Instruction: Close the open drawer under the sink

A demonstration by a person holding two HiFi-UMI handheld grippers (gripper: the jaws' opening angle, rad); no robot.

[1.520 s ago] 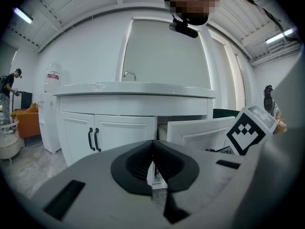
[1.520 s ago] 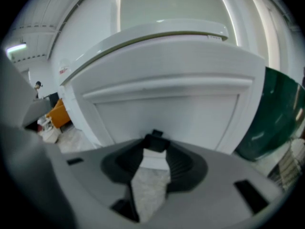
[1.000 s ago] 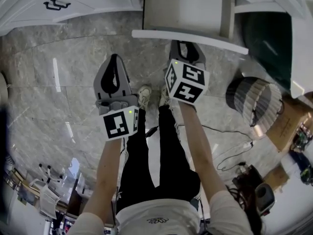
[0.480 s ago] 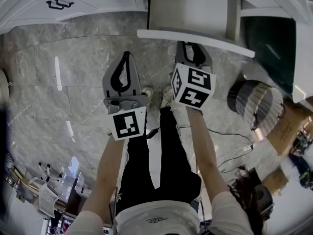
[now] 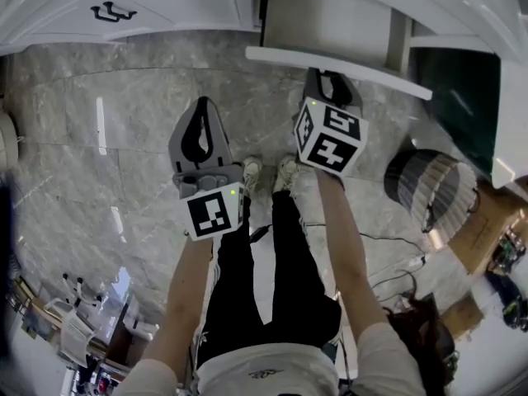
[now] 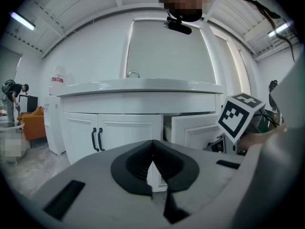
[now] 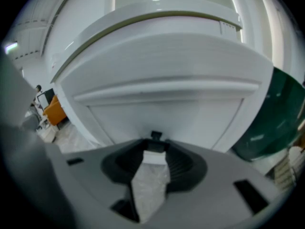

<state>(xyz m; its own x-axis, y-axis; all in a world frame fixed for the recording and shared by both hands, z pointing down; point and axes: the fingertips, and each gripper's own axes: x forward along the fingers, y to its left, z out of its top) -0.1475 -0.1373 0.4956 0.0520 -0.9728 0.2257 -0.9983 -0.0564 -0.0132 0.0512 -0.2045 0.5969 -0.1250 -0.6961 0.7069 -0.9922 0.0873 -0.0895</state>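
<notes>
Open drawer (image 5: 338, 62) juts from the white cabinet (image 5: 165, 2), its front just ahead of your right tool (image 5: 328, 79), whose jaws stand apart and empty, the handle (image 7: 156, 135) at their tips. Push off-centre and the drawer may skew and jam. Left tool (image 5: 200, 110), closed and empty, hangs well aside.

Left gripper (image 5: 200, 106) roughly level, jaws together — right gripper (image 5: 324, 77) beside it, angled downward, jaws apart.
</notes>
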